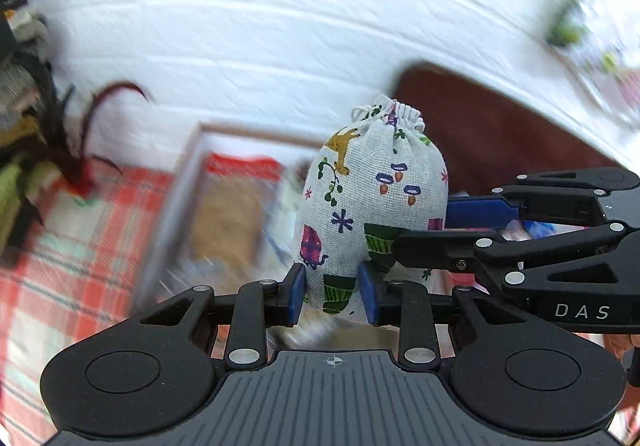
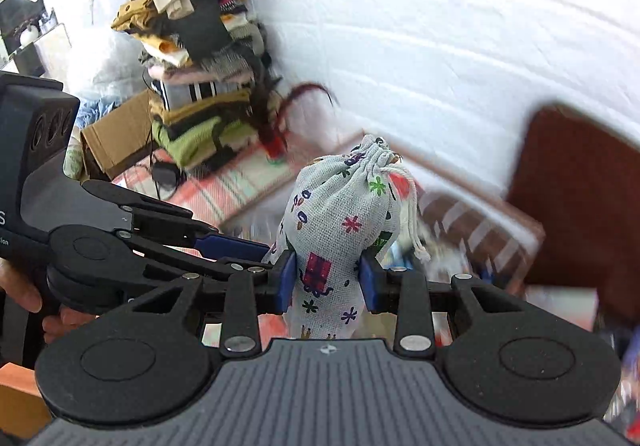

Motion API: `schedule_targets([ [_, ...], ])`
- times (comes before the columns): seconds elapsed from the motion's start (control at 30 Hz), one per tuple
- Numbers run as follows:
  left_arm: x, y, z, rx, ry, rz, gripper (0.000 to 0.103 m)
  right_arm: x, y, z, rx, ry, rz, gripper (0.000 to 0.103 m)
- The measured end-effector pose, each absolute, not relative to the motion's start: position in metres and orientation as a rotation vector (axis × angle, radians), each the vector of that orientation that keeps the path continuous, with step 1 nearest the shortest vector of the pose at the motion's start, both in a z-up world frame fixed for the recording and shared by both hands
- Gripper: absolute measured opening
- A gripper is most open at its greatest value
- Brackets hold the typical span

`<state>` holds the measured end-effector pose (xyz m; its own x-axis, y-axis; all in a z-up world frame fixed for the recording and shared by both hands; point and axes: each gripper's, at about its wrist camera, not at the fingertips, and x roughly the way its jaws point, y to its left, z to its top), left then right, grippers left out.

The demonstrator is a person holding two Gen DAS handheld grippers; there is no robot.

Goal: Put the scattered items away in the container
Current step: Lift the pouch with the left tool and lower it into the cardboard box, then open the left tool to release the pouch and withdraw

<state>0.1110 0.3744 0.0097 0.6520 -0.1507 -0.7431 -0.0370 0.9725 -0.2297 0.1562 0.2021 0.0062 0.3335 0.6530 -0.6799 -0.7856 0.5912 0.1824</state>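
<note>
Up front, left wrist view: left gripper [image 1: 332,288] clamped on pouch [image 1: 370,197] near its bottom, right gripper [image 1: 436,230] pinching from the side w/ it, prob. so the soft fabric won't sag. Pouch held in air over blurred tray [image 1: 188,173]. Right wrist view: right gripper [image 2: 328,278] nipping same pouch [image 2: 344,230] low, neck up, drawstring dangling; left gripper [image 2: 256,250] alongside.

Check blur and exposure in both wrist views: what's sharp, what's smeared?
Left wrist: drawstring pouch and left gripper sharp; tray and checked cloth motion-smeared; wall near blown out. Right wrist: pouch and right gripper sharp; background smeared, straight lines bowed by fisheye.
</note>
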Motion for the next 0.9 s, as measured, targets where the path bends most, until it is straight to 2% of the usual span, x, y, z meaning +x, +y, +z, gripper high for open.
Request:
schedule_targets([
  [0.03,0.119,0.384,0.012,-0.232,0.854,-0.052,0.039,0.165,0.213,0.008,-0.187,0.786,0.953,0.038],
  [0.1,0.134,0.402,0.014,-0.229,0.844,-0.027,0.038,0.182,0.231,0.008,-0.182,0.777,0.968,0.038],
  [0.2,0.162,0.426,0.009,-0.225,0.850,0.007,0.028,0.207,0.256,0.003,-0.190,0.753,0.991,0.038],
  [0.27,0.181,0.439,0.000,-0.219,0.857,0.040,0.027,0.221,0.270,-0.006,-0.200,0.736,1.000,0.038],
  [0.3,0.190,0.445,-0.007,-0.212,0.859,0.062,0.041,0.229,0.277,-0.014,-0.199,0.727,1.003,0.039],
  [0.33,0.197,0.450,-0.014,-0.194,0.854,0.107,0.048,0.237,0.284,-0.025,-0.210,0.718,0.999,0.044],
  [0.4,0.211,0.456,-0.039,-0.159,0.935,0.174,0.056,0.254,0.300,-0.060,-0.286,0.804,0.922,0.065],
  [0.43,0.211,0.459,-0.048,-0.183,0.965,0.157,0.055,0.260,0.305,-0.077,-0.319,0.862,0.877,0.059],
  [0.5,0.209,0.460,-0.061,-0.219,1.002,0.117,0.054,0.264,0.301,-0.096,-0.278,0.925,0.853,0.055],
  [0.7,0.207,0.447,-0.069,-0.199,1.010,0.084,0.054,0.259,0.283,-0.108,-0.192,0.948,0.867,0.055],
  [0.9,0.212,0.433,-0.060,-0.207,1.003,0.067,0.055,0.257,0.275,-0.079,-0.173,0.907,0.873,0.055],
])
